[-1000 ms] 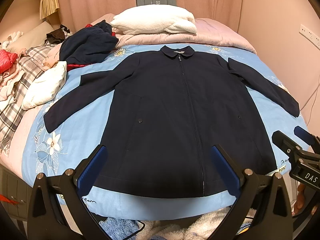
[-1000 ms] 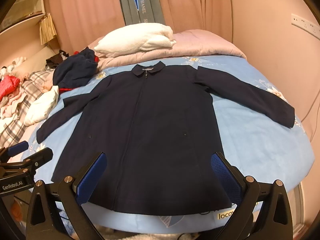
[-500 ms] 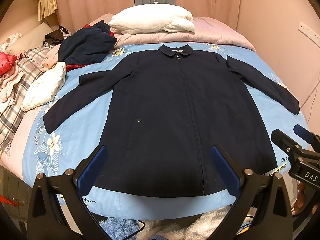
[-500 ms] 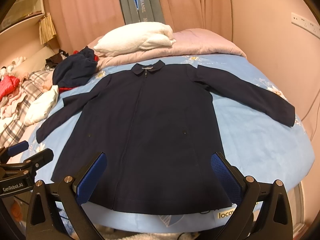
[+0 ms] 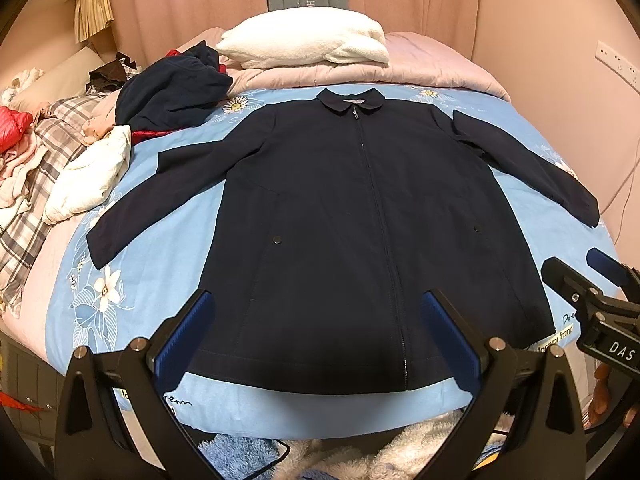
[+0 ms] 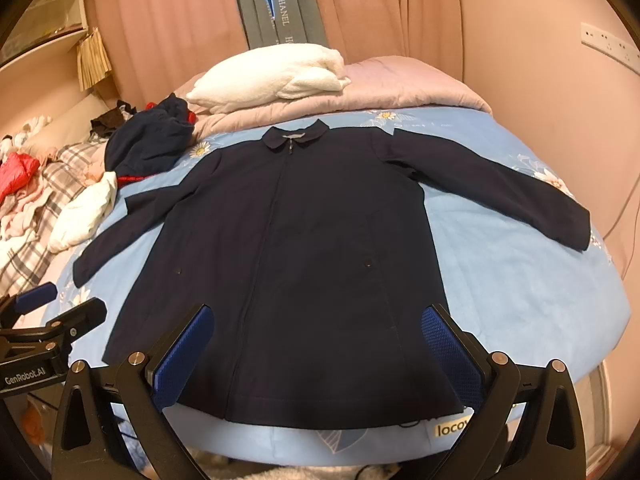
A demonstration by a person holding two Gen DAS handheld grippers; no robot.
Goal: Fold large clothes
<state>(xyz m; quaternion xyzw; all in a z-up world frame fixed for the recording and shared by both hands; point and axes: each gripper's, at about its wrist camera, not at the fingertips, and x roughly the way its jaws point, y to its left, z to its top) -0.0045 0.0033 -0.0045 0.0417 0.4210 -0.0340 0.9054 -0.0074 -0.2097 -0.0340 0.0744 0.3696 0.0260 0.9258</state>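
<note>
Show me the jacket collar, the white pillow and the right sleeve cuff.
jacket collar (image 5: 351, 101), left wrist view, middle of collar.
white pillow (image 5: 304, 38), left wrist view, top surface.
right sleeve cuff (image 6: 576, 229), right wrist view, sleeve end.

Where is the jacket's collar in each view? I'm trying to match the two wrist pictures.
Left wrist: the collar sits above centre, slightly right of the middle, just below the white pillow.
Right wrist: the collar sits above centre, slightly left of the middle.
Shared landmark: the white pillow, lying just beyond the collar in both views.
</note>
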